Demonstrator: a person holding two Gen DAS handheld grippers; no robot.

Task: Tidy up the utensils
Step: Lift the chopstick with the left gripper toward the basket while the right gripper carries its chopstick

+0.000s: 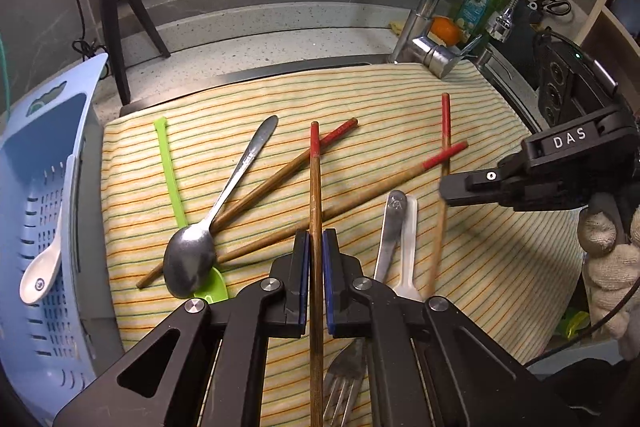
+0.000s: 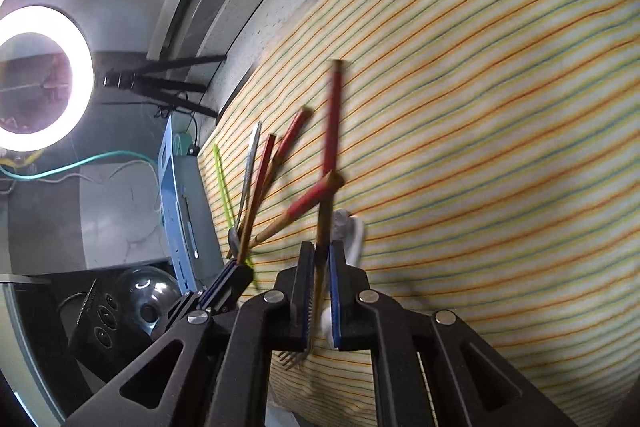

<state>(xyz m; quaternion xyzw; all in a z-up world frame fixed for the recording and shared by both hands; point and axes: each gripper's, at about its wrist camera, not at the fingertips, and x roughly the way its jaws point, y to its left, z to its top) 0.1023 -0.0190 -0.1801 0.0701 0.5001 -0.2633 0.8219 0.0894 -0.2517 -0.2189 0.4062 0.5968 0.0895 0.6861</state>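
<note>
My left gripper (image 1: 315, 239) is shut on a red-tipped wooden chopstick (image 1: 315, 179) and holds it above the striped cloth (image 1: 500, 267). My right gripper (image 2: 321, 255) is shut on another red-tipped chopstick (image 2: 331, 131), blurred, also seen at the right of the left wrist view (image 1: 443, 163). On the cloth lie two more chopsticks (image 1: 280, 179), a metal spoon (image 1: 192, 263) on a green plastic spoon (image 1: 170, 171), a metal fork (image 1: 386, 243) and a white plastic utensil (image 1: 409, 247). A white ceramic spoon (image 1: 40, 271) sits in the blue basket (image 1: 36, 187).
A faucet (image 1: 432, 7), a green soap bottle (image 1: 478, 3) and an orange (image 1: 444, 29) stand at the back right. A black tripod (image 1: 116, 11) with a ring light (image 2: 36, 79) stands at the back left. The blue basket is left of the cloth.
</note>
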